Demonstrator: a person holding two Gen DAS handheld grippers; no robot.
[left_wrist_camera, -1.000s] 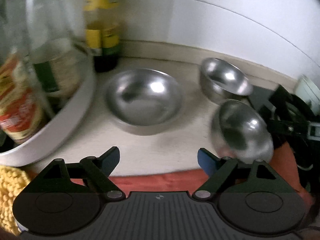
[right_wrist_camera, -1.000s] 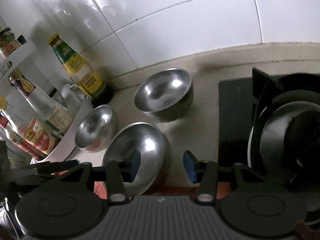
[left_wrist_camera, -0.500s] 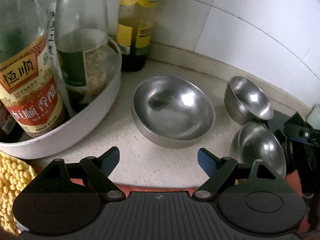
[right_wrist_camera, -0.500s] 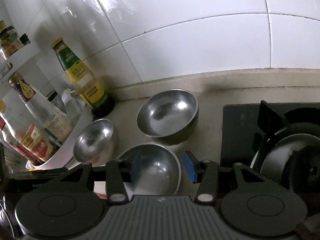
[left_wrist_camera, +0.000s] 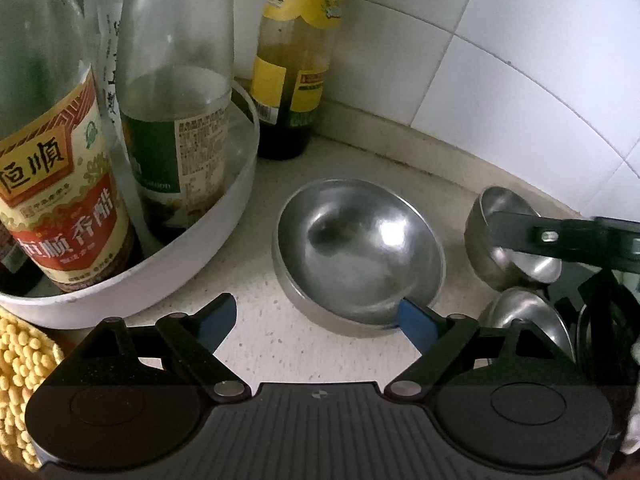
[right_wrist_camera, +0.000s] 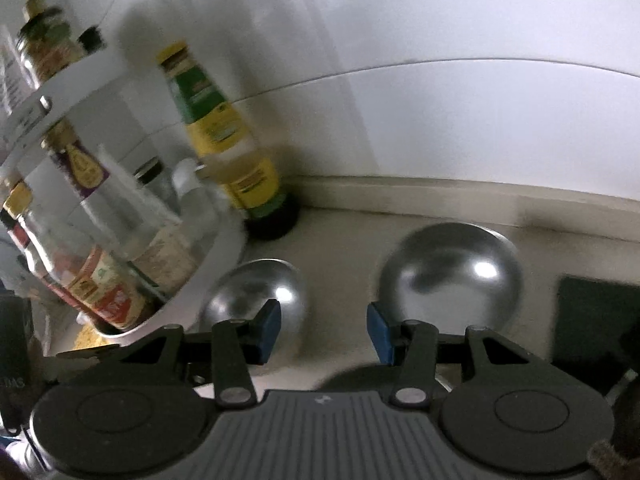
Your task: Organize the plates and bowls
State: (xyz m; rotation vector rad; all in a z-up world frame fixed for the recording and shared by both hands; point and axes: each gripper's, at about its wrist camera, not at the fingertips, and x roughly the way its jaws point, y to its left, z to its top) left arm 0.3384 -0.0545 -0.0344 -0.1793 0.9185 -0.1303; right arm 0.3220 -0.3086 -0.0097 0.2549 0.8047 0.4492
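Three steel bowls stand on the pale counter. The large bowl (left_wrist_camera: 360, 248) lies just ahead of my left gripper (left_wrist_camera: 316, 320), whose jaws are opening; its right pad (left_wrist_camera: 416, 320) is at the bowl's near rim and nothing is between the pads. A small bowl (left_wrist_camera: 508, 248) stands to the right, with a black finger (left_wrist_camera: 516, 226) of my right gripper reaching across it. Another bowl (left_wrist_camera: 524, 320) sits nearer, by the stove. In the blurred right wrist view my right gripper (right_wrist_camera: 324, 334) has a narrow gap holding nothing, ahead of it the large bowl (right_wrist_camera: 256, 300) and the small bowl (right_wrist_camera: 452, 272).
A white round rack (left_wrist_camera: 224, 240) full of bottles stands left of the bowls, and a yellow-labelled bottle (left_wrist_camera: 296, 60) stands against the tiled wall. A yellow cloth (left_wrist_camera: 20, 360) lies at the near left. The black stove (right_wrist_camera: 592, 312) borders the counter on the right.
The left gripper has rolled and closed in on the large bowl. The right gripper has swept left, leaving the near bowl by the stove, and now reaches over the small bowl.
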